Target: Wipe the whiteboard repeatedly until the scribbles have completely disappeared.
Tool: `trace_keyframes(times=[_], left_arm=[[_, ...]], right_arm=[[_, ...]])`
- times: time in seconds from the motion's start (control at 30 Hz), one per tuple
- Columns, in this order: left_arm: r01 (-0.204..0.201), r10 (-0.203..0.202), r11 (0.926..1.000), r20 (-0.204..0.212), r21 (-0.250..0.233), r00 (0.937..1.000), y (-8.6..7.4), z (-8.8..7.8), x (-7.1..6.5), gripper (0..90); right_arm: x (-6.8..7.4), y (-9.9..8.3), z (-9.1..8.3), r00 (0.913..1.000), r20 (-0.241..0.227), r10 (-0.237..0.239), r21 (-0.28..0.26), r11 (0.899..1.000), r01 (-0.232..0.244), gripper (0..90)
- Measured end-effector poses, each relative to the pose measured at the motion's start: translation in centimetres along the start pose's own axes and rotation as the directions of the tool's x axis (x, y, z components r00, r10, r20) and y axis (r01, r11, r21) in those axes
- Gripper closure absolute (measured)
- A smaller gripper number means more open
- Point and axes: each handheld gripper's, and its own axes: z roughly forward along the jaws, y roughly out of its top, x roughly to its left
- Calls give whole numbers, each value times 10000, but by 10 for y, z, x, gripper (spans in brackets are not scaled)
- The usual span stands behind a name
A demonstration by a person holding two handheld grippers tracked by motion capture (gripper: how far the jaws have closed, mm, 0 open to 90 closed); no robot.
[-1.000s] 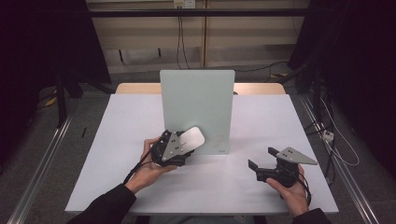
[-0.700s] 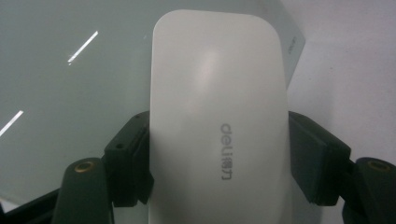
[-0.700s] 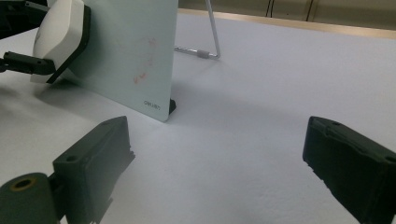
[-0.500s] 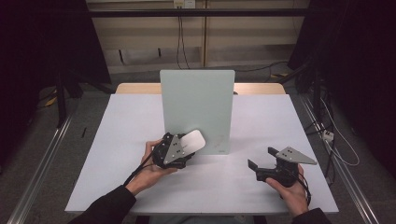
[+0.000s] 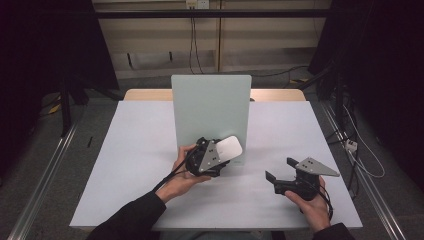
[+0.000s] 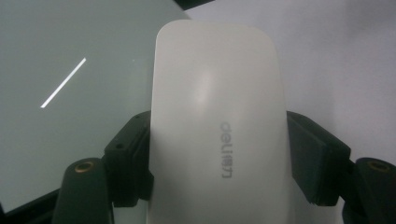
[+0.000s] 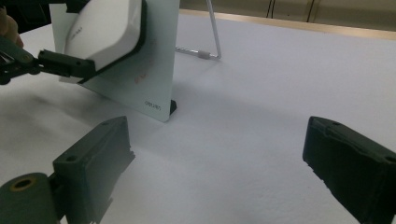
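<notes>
From left to right across the high view, the left part of the white table [image 5: 125,165] lies bare out to its left edge, with wide room there. Near the middle, the left gripper [image 5: 225,155] pinches a white eraser [image 5: 227,148] by its two long sides; in the left gripper view the black jaws press on both flanks of the eraser [image 6: 217,135], whose printed face looks up at the camera. The eraser lies against the lower front of the upright pale green board [image 5: 211,112], close to the board's bottom edge and toward its right corner. The board stands on the table's centre line, propped by a wire stand [image 7: 210,32] behind it. Right of the board a broad strip of bare table runs to the right edge. There the right gripper [image 5: 282,170] sits low near the front edge, well apart from board and eraser, its jaws spread wide with nothing between them.
</notes>
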Motion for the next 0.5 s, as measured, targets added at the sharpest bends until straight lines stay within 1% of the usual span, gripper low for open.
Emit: trace_keyframes(times=[0.07,0.27,0.33,0.4,0.5], left_arm=[[-88,87,9999,137,58,9999,3,6,-4,302],[-160,158,9999,564,22,9983,14,26,-16,302],[-179,175,9998,699,64,9974,14,32,-21,302],[-289,275,9995,899,146,9956,13,35,-26,303],[-372,346,9990,1032,228,9941,13,39,-30,303]], right_arm=[[0,0,0,10000,2,5,-10,10000,-5,76],[-1,0,-1,10000,7,62,-20,10000,-62,76],[-1,0,-2,10000,30,32,-35,10000,-32,76],[-1,0,-3,10000,33,36,-44,10000,-36,76],[-2,0,-3,10000,49,64,-104,9999,-63,76]])
